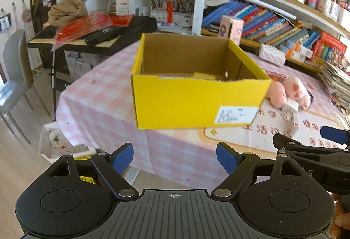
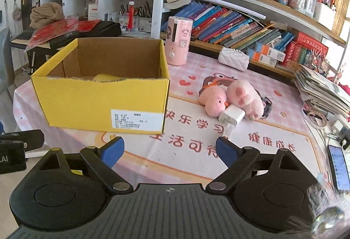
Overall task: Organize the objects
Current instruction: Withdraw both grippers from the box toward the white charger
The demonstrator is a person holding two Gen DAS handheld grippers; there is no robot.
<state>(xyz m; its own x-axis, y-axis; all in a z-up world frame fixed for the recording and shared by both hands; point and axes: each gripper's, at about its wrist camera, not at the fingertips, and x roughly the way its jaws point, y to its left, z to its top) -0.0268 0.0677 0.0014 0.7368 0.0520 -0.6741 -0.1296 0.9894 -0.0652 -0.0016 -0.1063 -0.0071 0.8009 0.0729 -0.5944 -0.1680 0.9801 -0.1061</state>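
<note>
**Two free grippers, one box, a few loose things to gather**

Bookshelves crowd the wall behind a table (image 2: 273, 129) spread with a pink checked cloth and a printed mat. On it we have a yellow cardboard box (image 2: 102, 103), open at the top, with something yellow lying low inside. To its right, well apart from it, lie two pink plush toys (image 2: 231, 96) side by side, and a white charger (image 2: 231, 116) rests against them. A pink cylinder (image 2: 178, 40) stands upright just behind the box's far right corner, and a white quilted pouch (image 2: 234, 58) sits near the shelf.

Our left gripper (image 1: 174, 159) is spread wide and carries nothing, facing the box from the near edge. Our right gripper (image 2: 169, 151) is likewise wide and bare, pointed between the box and the charger.

We judge the sorting barely begun, with the charger the nearest candidate for the right side. To do it well, we should come in low over the mat, straddle the charger across its narrow sides, and close on the hard body only, keeping clear of the plush behind it. We would then lift over the box's near wall before letting go.
</note>
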